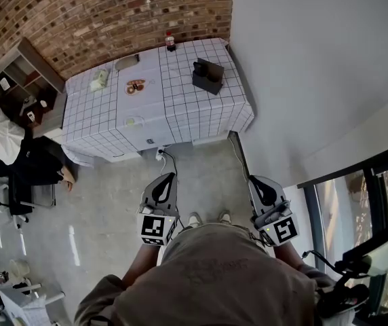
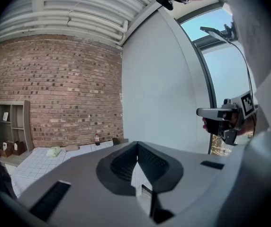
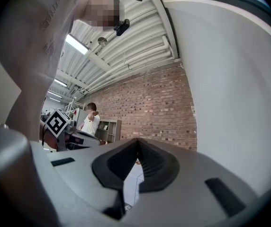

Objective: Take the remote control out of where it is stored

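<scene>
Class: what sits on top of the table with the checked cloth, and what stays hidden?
On the table: a small bottle, a dark box, a flat grey item, a pale green object. What the box holds cannot be made out from here.

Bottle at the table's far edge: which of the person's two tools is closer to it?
Left. The left tool points almost straight at the bottle; the right tool sits further off to the side. Both are well short of the table.
</scene>
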